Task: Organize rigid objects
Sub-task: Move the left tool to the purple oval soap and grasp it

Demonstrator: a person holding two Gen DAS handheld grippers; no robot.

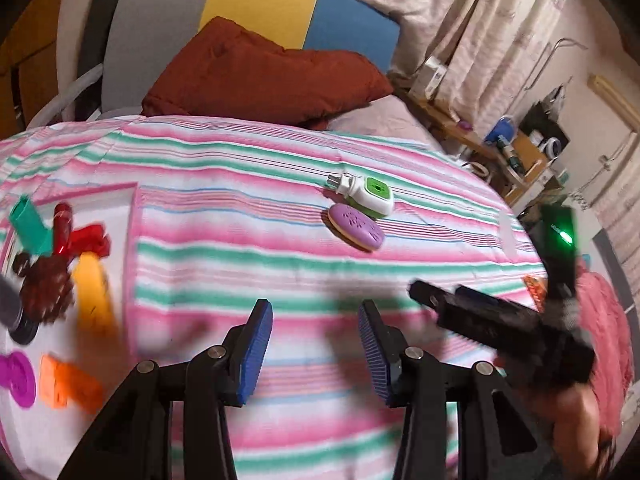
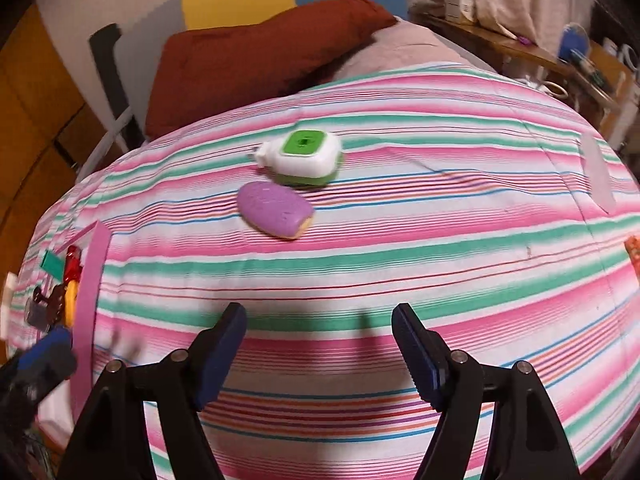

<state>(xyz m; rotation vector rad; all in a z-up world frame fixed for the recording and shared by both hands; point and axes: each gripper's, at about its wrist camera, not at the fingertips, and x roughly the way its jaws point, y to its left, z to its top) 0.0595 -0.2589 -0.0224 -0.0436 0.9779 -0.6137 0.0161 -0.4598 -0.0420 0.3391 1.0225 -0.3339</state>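
Note:
On the striped bedspread (image 1: 280, 272) lie a white and green plug-in device (image 1: 366, 194) and, just in front of it, a purple oval piece (image 1: 356, 232). My left gripper (image 1: 314, 308) hovers open over bare cloth short of them, nothing between its blue pads. At the left, a white tray with a pink rim (image 1: 134, 232) holds several toys: a green piece (image 1: 30, 226), a red one (image 1: 86, 240), a yellow one (image 1: 94, 300) and an orange one (image 1: 68, 384). My right gripper (image 2: 319, 312) is open and empty, with the device (image 2: 304, 156) and the purple piece (image 2: 274, 210) ahead of it.
A rust-red pillow (image 1: 260, 72) lies at the head of the bed. A cluttered wooden shelf (image 1: 516, 152) stands to the right. An orange packet (image 2: 634, 256) sits at the bed's right edge. A person's pink sleeve (image 1: 608, 320) is behind the right gripper (image 1: 444, 300).

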